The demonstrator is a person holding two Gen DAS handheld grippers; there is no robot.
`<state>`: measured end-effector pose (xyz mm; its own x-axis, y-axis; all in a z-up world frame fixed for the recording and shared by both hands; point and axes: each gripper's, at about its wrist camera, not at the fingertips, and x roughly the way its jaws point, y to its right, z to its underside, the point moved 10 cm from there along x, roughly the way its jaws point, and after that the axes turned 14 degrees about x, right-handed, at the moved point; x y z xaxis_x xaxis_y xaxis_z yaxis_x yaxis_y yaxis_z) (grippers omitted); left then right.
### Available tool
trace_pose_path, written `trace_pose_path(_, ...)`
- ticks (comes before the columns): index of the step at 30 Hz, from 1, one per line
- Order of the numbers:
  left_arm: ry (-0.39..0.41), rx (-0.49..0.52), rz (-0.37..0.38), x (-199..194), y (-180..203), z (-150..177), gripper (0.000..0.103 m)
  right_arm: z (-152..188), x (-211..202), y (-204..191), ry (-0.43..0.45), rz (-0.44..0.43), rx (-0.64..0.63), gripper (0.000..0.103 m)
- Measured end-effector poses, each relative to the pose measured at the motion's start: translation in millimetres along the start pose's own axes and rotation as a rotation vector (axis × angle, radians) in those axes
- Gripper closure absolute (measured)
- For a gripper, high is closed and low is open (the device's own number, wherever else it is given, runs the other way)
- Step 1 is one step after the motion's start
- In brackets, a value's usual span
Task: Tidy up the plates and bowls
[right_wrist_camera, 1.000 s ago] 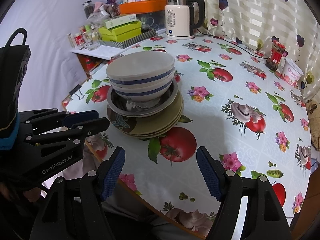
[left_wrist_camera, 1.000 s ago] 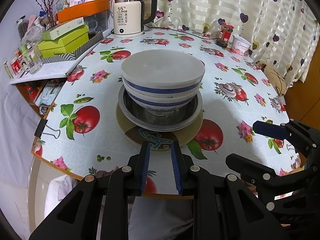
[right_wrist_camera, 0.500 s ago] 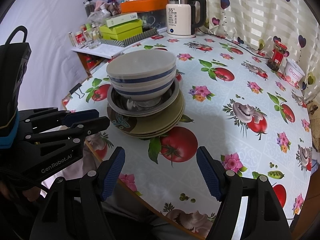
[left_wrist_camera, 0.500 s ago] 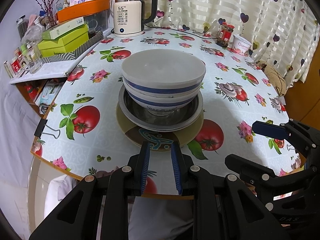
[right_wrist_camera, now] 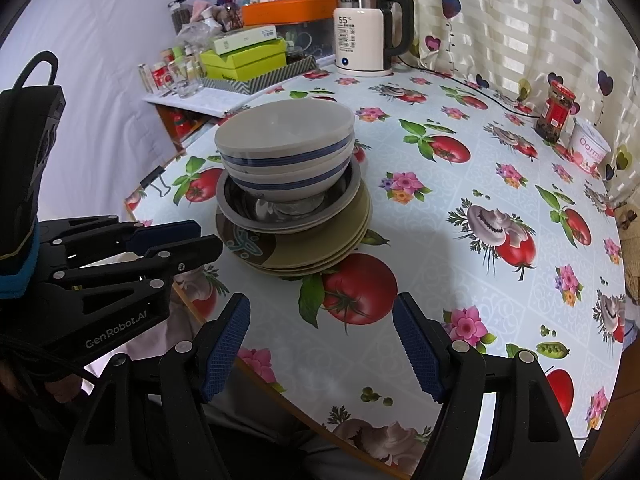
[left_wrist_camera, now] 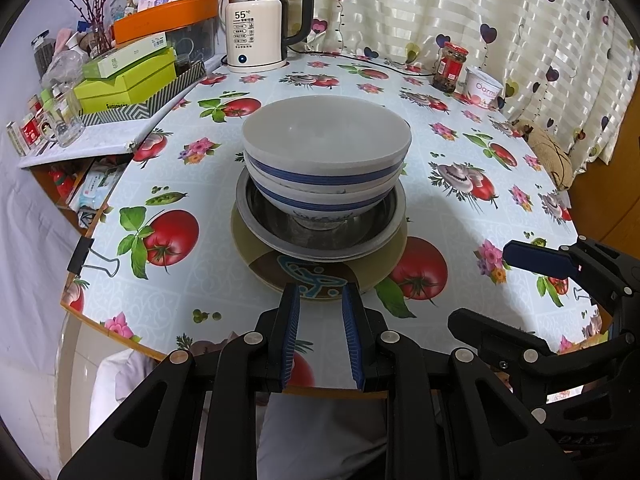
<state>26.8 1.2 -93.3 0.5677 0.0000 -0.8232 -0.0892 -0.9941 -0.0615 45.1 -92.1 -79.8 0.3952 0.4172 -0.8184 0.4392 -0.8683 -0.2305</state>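
Bowls [left_wrist_camera: 326,152]: 2 nested white ceramic w/ blue bands, sitting in a shallow metal dish [left_wrist_camera: 320,232], on a stack of olive plates [right_wrist_camera: 320,248], near table [left_wrist_camera: 460,184] front edge. Glossy tomato-print oilcloth. Left gripper [left_wrist_camera: 319,300]: narrow gap, holding nothing, just short of the plate rim. Right gripper [right_wrist_camera: 320,320]: wide apart, empty. Kettle [left_wrist_camera: 256,28], jar [left_wrist_camera: 450,66], tub [left_wrist_camera: 484,88] at back, well apart. Plate count unclear.

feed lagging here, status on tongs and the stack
Left tongs narrow gap, empty, at plate rim. Right tongs wide open, empty. Bowls stacked on plates, untouched. Nothing in the way.
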Motion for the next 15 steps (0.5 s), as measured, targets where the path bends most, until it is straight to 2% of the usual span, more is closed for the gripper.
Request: trace_pose_path(15,-0.005,0.000,0.001,0.6,0.0,-0.3,0.080,-1.0,0.4,-0.7,0.000,0.000,-0.002,0.028)
